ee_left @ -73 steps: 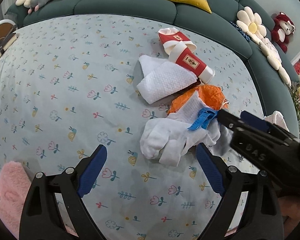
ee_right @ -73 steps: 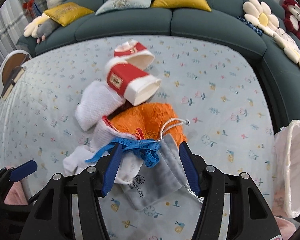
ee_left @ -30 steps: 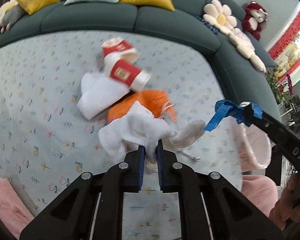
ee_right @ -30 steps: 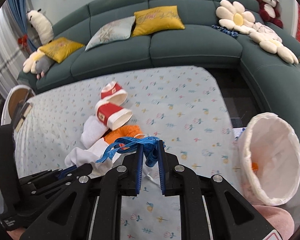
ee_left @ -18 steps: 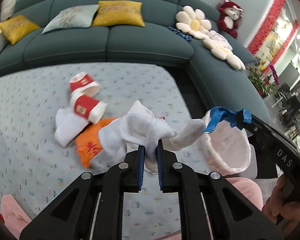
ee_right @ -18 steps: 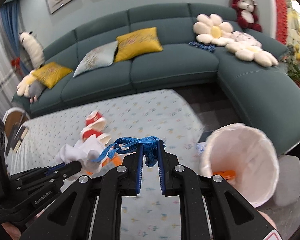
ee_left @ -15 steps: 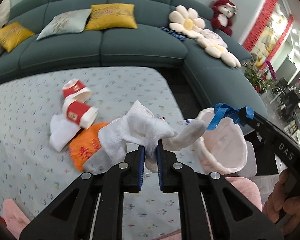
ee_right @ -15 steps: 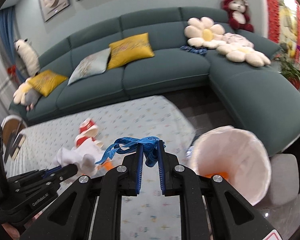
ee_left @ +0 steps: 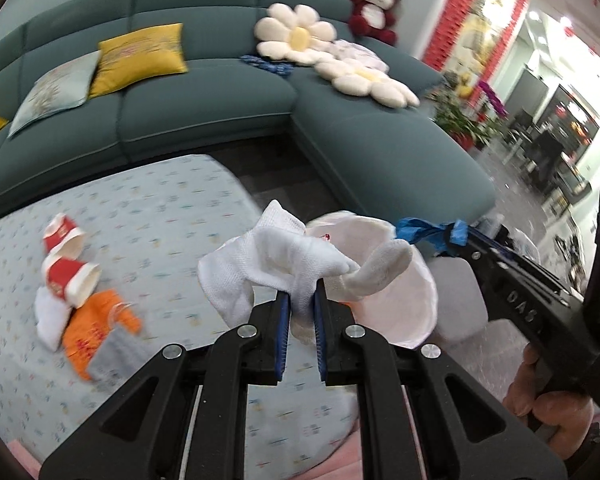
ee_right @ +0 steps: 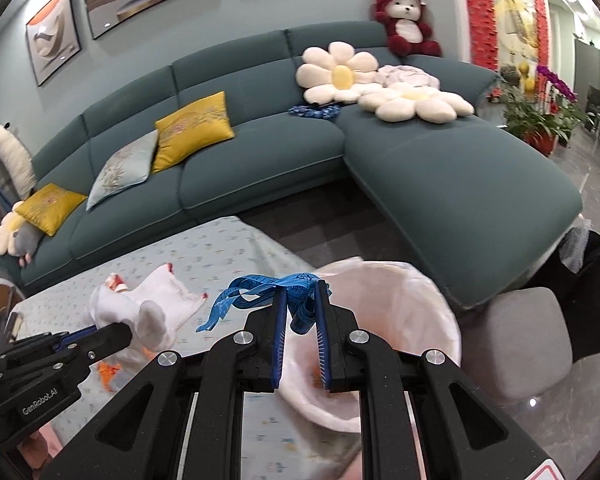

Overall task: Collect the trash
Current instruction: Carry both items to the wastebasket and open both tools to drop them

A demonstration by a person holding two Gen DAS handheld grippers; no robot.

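- Left gripper (ee_left: 299,300): clamped on a white knitted cotton glove (ee_left: 276,256).
- Right gripper (ee_right: 300,300): pinching a crumpled blue plastic ribbon (ee_right: 256,290).
- White-lined round waste bin (ee_right: 428,320): just beyond both claws.

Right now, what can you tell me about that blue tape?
The blue tape is a thin, soft, crumpled ribbon with small printed marks, like a measuring tape. The right gripper is shut on its bunched middle; loose loops and ends hang left, and a short loop droops between the fingers. It hangs in the air at the rim of the white bin, touching nothing else.
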